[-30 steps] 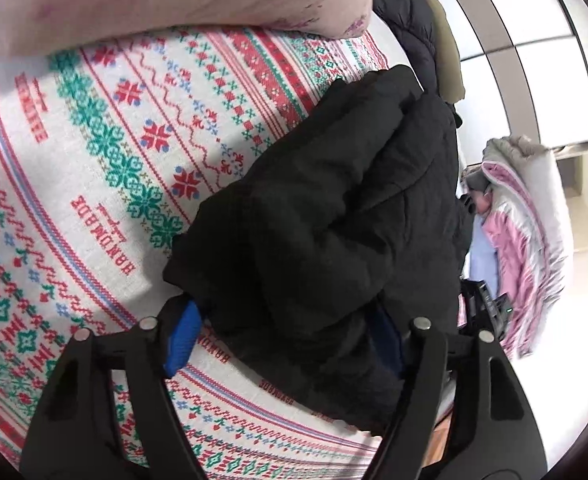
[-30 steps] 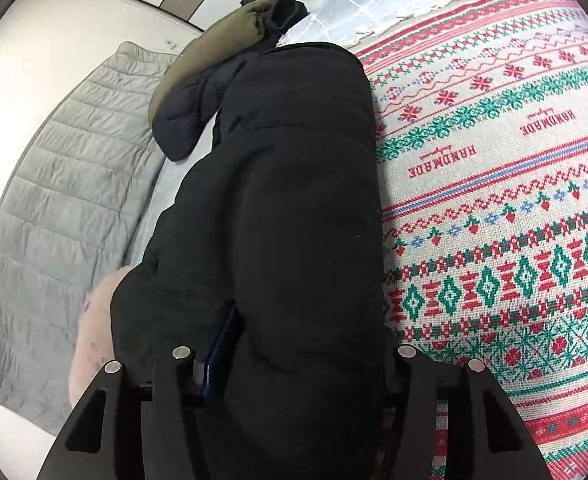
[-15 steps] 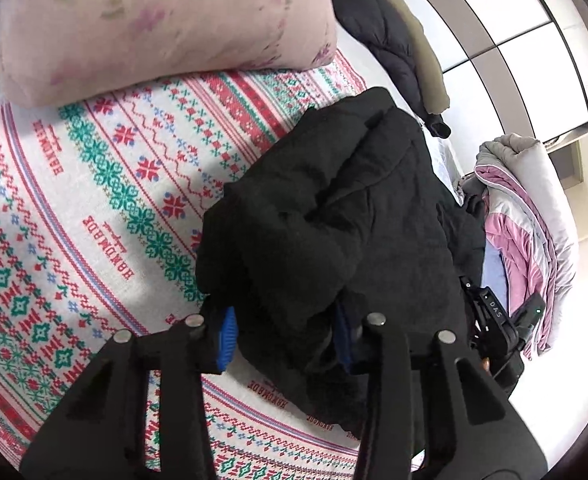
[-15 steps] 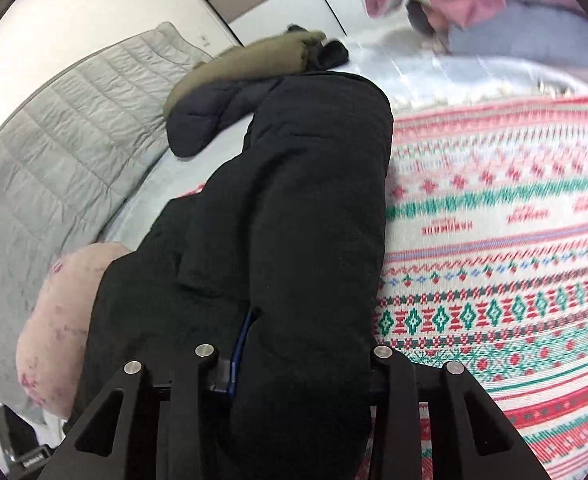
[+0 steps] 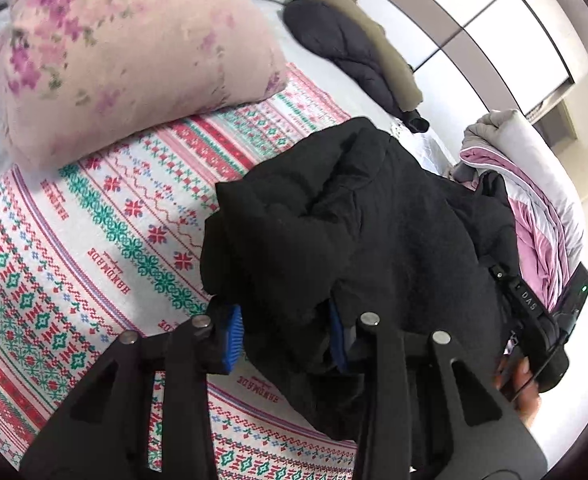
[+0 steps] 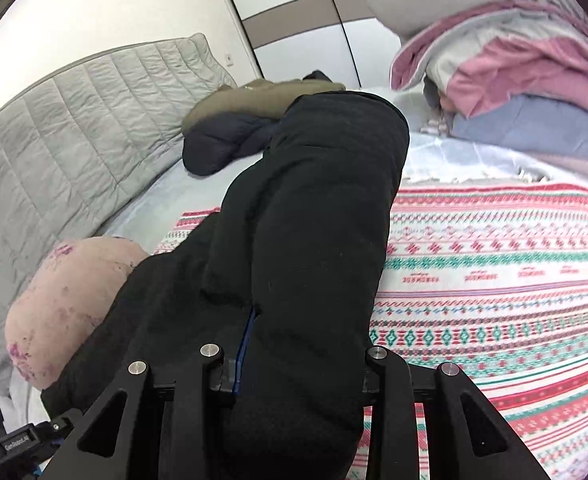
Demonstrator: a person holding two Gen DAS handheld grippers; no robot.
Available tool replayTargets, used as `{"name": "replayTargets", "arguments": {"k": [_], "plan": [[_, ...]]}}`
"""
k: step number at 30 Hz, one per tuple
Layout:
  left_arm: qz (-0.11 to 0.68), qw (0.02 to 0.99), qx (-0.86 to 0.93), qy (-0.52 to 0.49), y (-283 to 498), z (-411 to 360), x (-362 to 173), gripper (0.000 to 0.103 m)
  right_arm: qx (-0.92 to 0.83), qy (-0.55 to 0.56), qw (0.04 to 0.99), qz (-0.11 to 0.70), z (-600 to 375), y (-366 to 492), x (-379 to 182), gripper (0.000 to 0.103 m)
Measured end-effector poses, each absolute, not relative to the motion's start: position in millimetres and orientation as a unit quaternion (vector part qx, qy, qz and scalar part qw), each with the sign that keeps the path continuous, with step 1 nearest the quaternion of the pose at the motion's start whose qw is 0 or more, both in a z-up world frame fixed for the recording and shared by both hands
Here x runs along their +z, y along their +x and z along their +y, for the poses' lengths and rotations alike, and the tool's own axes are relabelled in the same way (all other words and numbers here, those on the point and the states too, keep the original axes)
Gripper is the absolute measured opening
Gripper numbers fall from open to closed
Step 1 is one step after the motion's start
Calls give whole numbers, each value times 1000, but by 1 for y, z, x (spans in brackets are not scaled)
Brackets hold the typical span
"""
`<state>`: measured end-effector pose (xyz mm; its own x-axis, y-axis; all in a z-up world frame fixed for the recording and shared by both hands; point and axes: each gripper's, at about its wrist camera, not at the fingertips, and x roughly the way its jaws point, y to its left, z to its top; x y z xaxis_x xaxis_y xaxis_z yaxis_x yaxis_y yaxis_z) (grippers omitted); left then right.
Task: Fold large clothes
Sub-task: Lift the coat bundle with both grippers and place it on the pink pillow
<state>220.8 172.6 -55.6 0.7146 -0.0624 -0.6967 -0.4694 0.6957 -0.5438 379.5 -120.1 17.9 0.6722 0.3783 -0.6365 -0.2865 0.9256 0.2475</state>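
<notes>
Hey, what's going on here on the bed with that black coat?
A person is folding a big black coat on a bed, with a handheld gripper in each hand. The left gripper and the right gripper are each clamped on a bunch of the coat, which is gathered up over the patterned blanket. A pink pillow, a dark jacket and a pile of bedding lie nearby.

A big bed (image 6: 494, 248) with a red and green cover. Grey padded headboard (image 6: 73, 120) at nine o'clock, white wall panels (image 5: 474, 12) at one o'clock.
</notes>
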Motion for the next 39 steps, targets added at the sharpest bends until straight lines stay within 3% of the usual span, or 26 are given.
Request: {"name": "replayTargets", "arguments": {"k": [15, 22, 28, 34, 39], "plan": [[294, 881, 79, -363, 195, 173, -5, 35, 168, 20, 943, 286, -98, 330, 98, 34], [179, 913, 97, -353, 133, 232, 87, 35, 251, 57, 938, 232, -41, 311, 179, 34], [121, 914, 147, -358, 86, 327, 137, 35, 347, 110, 899, 244, 61, 333, 211, 34], [125, 891, 209, -384, 65, 426, 119, 36, 416, 202, 818, 341, 175, 380, 152, 34], [221, 840, 245, -431, 90, 504, 14, 43, 377, 244, 746, 491, 233, 412, 19, 39]]}}
